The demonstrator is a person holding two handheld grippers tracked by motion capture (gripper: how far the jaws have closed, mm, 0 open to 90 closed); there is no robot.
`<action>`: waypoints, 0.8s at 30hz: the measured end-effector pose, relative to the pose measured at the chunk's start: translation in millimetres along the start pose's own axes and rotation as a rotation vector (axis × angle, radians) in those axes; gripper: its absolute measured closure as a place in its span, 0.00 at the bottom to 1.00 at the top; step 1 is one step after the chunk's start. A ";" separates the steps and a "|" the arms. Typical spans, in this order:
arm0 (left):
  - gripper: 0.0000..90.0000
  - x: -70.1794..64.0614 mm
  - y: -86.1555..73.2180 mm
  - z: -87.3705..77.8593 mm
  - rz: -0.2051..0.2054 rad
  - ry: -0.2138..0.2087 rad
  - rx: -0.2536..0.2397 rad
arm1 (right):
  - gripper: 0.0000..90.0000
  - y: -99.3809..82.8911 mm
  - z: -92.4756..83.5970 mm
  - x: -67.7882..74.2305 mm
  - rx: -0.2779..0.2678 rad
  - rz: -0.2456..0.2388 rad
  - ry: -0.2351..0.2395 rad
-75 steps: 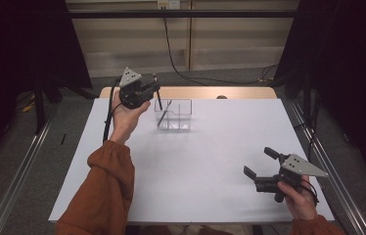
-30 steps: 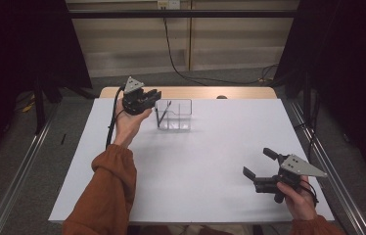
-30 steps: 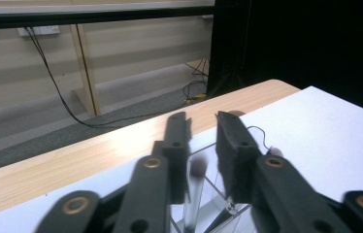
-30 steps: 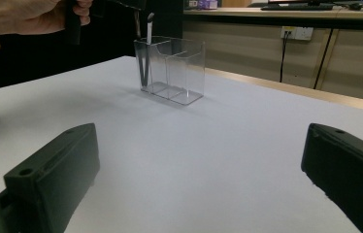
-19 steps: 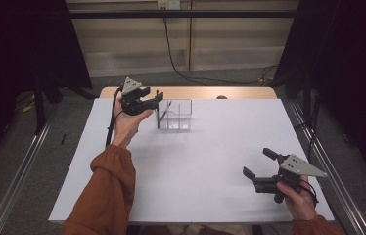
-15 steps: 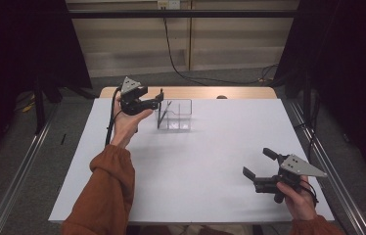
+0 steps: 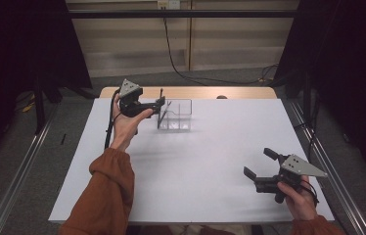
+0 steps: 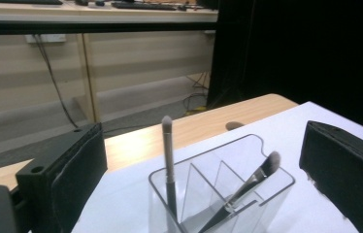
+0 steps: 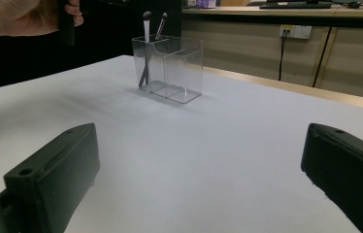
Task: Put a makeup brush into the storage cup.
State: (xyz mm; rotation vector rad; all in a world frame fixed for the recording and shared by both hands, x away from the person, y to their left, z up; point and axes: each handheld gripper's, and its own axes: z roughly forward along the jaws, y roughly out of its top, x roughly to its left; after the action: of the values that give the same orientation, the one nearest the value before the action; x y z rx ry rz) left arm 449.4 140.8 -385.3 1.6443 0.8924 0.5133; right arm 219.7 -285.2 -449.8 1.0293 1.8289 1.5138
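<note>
A clear acrylic organizer (image 7: pixel 177 116) with several compartments stands at the far middle of the white table (image 7: pixel 195 161). Two makeup brushes are in its left end: one upright (image 8: pixel 168 160), the other leaning (image 8: pixel 250 184). My left gripper (image 7: pixel 160 102) hovers at the organizer's left top edge. Its jaws have just been opening and now stand wide apart, with the upright brush between them but untouched (image 8: pixel 204 162). My right gripper (image 7: pixel 258 162) is open and empty near the front right of the table (image 9: pixel 199 179). It faces the organizer (image 9: pixel 170 68) across the table.
The table's wooden far edge (image 7: pixel 240 93) runs behind the organizer. Metal rails (image 7: pixel 19 181) flank the table on both sides. A cable (image 7: pixel 176 58) hangs down the wall behind. Bare white surface lies between the organizer and my right gripper.
My left gripper came down slightly to the organizer with a brush, then opened its jaws; the brush now stands free in the organizer. The right gripper has not moved.
</note>
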 end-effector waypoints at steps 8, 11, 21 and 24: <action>0.03 -4.9 5.9 -9.8 0.025 -0.034 -0.020 | 0.00 -0.3 -0.5 -0.2 0.002 0.002 0.000; 0.03 -7.5 8.4 -15.4 0.039 -0.030 -0.012 | 0.00 -0.1 -0.5 -0.2 0.001 0.005 0.000; 0.03 -8.0 3.8 -32.4 0.039 -0.042 -0.023 | 0.00 0.5 -1.0 1.3 -0.003 -0.001 -0.002; 0.03 -8.1 1.7 -38.3 0.034 -0.044 -0.017 | 0.00 0.9 -1.2 1.6 -0.005 -0.003 -0.004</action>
State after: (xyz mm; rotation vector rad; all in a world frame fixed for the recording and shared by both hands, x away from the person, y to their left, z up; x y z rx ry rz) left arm 416.8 158.3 -372.5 1.6512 0.8269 0.5046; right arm 218.1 -284.5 -448.6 1.0263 1.8218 1.5132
